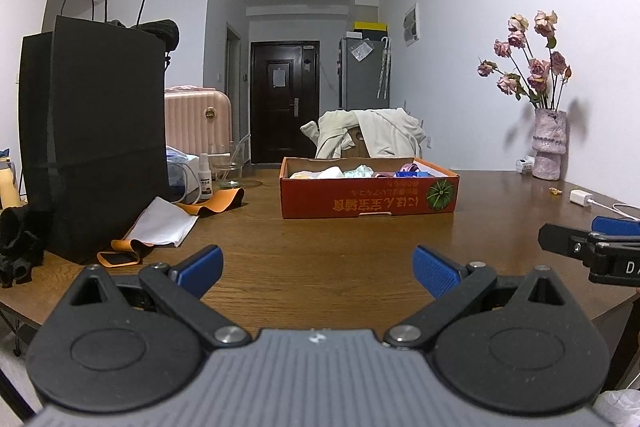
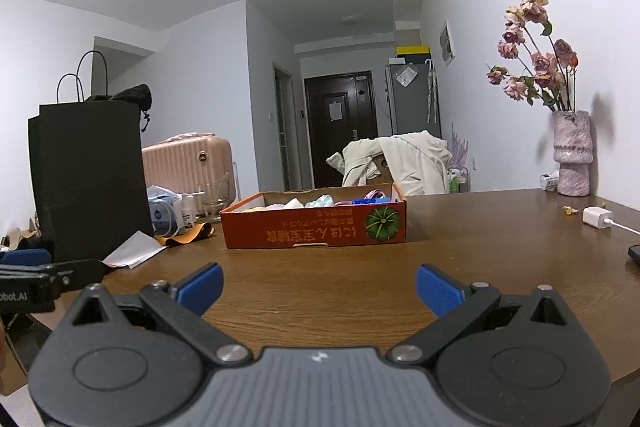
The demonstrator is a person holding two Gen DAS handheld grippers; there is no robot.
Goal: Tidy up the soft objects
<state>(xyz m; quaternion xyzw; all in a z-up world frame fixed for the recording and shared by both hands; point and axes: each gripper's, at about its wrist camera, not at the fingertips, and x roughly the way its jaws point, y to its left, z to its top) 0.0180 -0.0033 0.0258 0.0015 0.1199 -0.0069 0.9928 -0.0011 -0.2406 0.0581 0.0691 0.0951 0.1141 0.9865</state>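
Both tools were hanging just over the near edge of the brown wooden surface (image 1: 320,239), empty. The left tool (image 1: 318,269) had its blue pads spread wide apart, and so did the right tool (image 2: 319,289). Straight ahead sat the orange cardboard box (image 1: 368,199), with the soft objects (image 1: 356,171) piled inside it. A black paper bag (image 1: 96,131) stood off to the left, with a white sheet (image 1: 162,223) lying beside it. A vase of dried roses (image 1: 547,143) was at the far right by the wall. Behind all that, a pink suitcase (image 1: 198,123) and a dark door (image 1: 284,99) down the hallway.
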